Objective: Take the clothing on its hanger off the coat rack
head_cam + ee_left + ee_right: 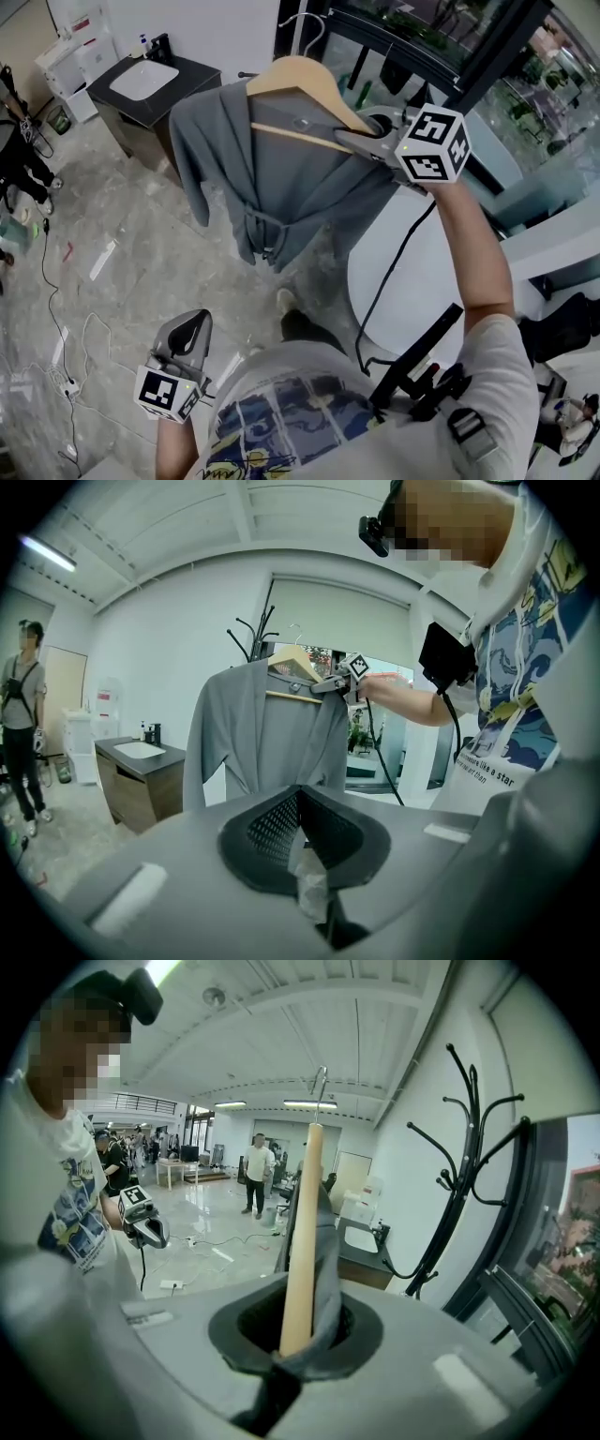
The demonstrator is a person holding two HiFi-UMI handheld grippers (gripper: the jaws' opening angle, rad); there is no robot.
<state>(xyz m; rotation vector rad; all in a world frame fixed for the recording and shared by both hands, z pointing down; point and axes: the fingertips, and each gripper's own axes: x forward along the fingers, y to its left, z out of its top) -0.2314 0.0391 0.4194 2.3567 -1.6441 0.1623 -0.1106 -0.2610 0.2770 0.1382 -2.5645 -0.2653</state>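
Note:
A grey robe [272, 178] hangs on a wooden hanger [305, 80] that I hold up in the air. My right gripper [354, 141] is shut on the hanger's right shoulder, pinching wood and grey cloth together [298, 1330]. The hanger's metal hook [320, 1082] is free. The black coat rack [459, 1176] stands apart to its right. From the left gripper view, the robe [267, 742] hangs in front of the rack's prongs [251, 639]. My left gripper [186, 330] hangs low at my left side, shut [302, 855], with a pale scrap showing at the seam of its pads.
A dark vanity with a white sink [141, 80] stands at the far left wall. A round white table [412, 272] is just under my right arm. Cables [56, 319] trail over the marble floor. People stand in the room [21, 724] [253, 1171]. A dark window frame [469, 66] runs along the right.

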